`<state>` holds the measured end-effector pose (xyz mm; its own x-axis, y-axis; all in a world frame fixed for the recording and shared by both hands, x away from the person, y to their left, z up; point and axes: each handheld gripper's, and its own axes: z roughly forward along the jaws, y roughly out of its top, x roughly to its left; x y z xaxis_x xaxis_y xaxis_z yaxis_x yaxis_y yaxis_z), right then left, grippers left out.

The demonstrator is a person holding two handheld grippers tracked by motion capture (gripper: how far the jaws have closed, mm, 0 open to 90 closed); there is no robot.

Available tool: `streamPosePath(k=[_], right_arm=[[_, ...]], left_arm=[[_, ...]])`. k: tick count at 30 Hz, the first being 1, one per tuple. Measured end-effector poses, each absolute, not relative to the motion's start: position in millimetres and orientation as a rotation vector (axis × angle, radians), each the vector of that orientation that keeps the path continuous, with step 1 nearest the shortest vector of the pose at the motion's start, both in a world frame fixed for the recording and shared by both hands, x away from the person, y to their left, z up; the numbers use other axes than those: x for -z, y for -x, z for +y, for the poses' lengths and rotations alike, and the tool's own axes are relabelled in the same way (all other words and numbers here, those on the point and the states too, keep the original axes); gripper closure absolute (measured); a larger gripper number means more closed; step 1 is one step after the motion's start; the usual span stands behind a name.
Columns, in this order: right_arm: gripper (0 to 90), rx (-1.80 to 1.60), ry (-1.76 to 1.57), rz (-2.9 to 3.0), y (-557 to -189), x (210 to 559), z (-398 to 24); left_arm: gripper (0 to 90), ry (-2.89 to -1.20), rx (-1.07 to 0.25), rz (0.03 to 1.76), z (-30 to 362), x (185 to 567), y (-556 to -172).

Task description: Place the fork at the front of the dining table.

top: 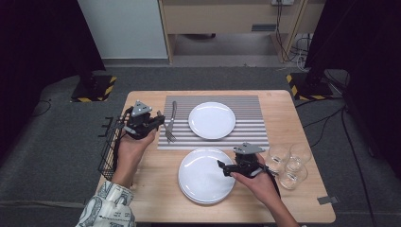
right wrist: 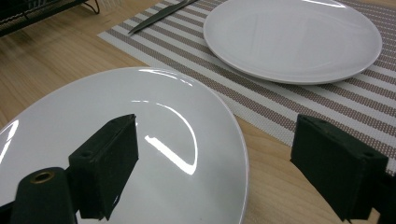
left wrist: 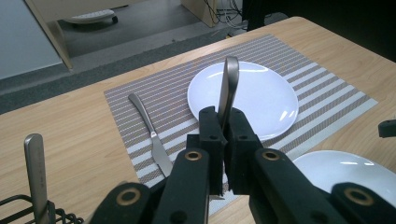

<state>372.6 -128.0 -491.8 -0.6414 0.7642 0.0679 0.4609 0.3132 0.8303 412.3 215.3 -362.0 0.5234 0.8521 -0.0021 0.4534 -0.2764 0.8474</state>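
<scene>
Fork (left wrist: 229, 86) clamped upright in left gripper (left wrist: 223, 140), above striped placemat (left wrist: 327, 100)

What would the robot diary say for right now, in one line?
left tongs: shut on fork above placemat | right tongs: open over stacked plates | knife: on placemat

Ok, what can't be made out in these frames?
Left gripper view: the held utensil has its working end hidden behind the left gripper's shut jaws, so its kind is unclear.
Right gripper view: the top plate covers the plate stack; its count is too small to read in the high view.
Left gripper view: the rack utensil is cut off low down.
</scene>
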Motion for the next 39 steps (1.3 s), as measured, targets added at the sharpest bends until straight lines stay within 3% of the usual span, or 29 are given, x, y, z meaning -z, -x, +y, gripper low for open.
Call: streamPosePath(k=[19, 39], right_arm=[[25.5, -1.246, -0.982, 2.291, -381, 470, -86], [28.5, -1.244, -0.913, 2.34, -390, 463, -42]], left_arm=[[86.5, -1.902, -0.574, 1.063, 213, 366, -408], [86.5, -1.905, -0.583, 1.061, 217, 362, -403]])
